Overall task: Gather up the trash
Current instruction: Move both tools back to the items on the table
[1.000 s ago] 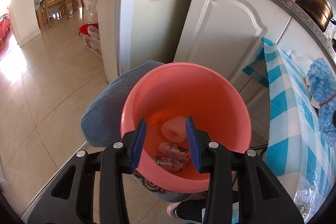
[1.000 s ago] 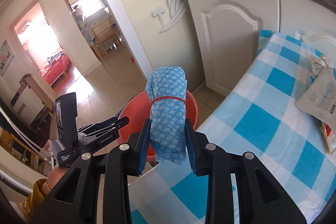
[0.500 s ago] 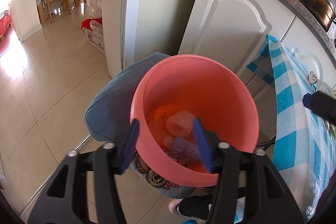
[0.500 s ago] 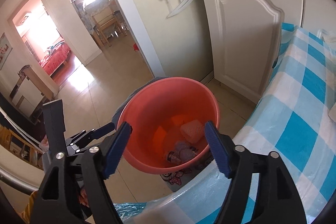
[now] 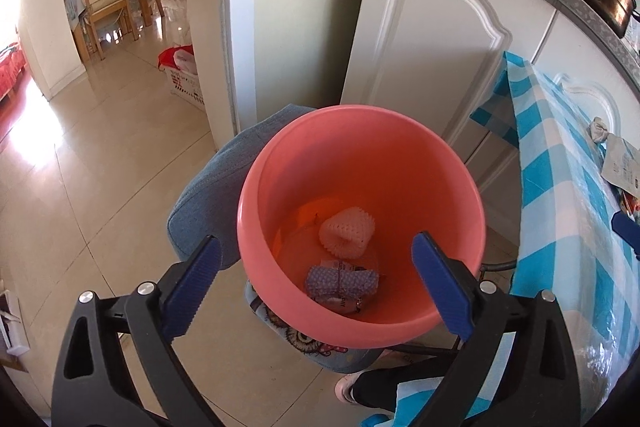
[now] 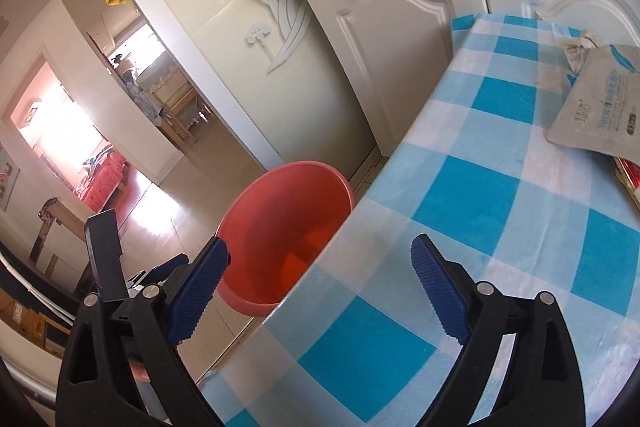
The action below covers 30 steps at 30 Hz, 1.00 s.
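Observation:
A pink bucket (image 5: pixel 280 171) stands on a cushioned stool beside the table. Inside lie a white foam net (image 5: pixel 346 231), a blue patterned cloth roll (image 5: pixel 340 281) and small bottles under it. My left gripper (image 5: pixel 316 281) is open and empty, its jaws wide apart above the bucket's near rim. My right gripper (image 6: pixel 320 281) is open and empty over the table's left edge, with the bucket (image 6: pixel 280 219) below to its left. A grey pouch (image 6: pixel 596 107) and crumpled paper (image 6: pixel 578 47) lie on the blue checked tablecloth (image 6: pixel 472 195).
White kitchen cabinets (image 5: pixel 424 59) stand behind the bucket and table. A blue-grey stool cushion (image 5: pixel 212 195) carries the bucket. A white basket (image 5: pixel 182 75) sits on the tiled floor by the doorway. The person's foot (image 5: pixel 348 385) is beneath the table edge.
My right gripper let go of the blue cloth roll, which dropped into the bucket, then swung back over the table. My left gripper opened wide above the bucket.

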{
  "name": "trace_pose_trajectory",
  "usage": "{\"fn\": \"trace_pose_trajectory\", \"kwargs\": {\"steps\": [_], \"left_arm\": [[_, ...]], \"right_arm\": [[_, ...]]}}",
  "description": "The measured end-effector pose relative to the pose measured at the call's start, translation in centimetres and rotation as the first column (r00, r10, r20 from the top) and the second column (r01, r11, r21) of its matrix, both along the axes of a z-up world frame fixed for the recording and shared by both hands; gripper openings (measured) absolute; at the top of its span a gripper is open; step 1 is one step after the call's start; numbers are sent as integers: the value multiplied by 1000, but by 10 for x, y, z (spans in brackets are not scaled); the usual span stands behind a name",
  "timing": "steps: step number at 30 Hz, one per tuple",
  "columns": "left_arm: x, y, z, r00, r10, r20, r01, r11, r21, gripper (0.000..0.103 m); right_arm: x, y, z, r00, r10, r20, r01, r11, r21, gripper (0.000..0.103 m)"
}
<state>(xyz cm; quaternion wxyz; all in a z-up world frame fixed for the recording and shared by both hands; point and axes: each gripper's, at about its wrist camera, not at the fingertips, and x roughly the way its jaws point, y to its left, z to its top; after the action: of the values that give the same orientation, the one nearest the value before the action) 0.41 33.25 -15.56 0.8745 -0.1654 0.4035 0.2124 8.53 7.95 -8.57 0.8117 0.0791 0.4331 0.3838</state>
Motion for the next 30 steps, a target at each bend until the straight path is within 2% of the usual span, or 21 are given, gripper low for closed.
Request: {"fn": "trace_pose_trajectory", "kwargs": {"steps": [6, 12, 17, 25, 30], "left_arm": [[-3, -16, 19, 999, -36, 33, 35, 999, 25, 96], [3, -37, 33, 996, -82, 36, 80, 995, 51, 96], [7, -58, 45, 991, -128, 44, 124, 989, 78, 96], [16, -104, 65, 970, -232, 75, 224, 970, 99, 96], [26, -142, 77, 948, -304, 91, 293, 949, 116, 96]], "right_arm": [[-9, -23, 0, 1000, -29, -8, 30, 999, 40, 92], [-19, -43, 8, 997, -39, 67, 37, 998, 42, 92], [-19, -68, 11, 993, -64, 94, 57, 996, 73, 92], [-9, -122, 11, 986, -143, 85, 129, 980, 149, 92], [2, -161, 13, 975, -208, 76, 190, 962, 196, 92]]}}
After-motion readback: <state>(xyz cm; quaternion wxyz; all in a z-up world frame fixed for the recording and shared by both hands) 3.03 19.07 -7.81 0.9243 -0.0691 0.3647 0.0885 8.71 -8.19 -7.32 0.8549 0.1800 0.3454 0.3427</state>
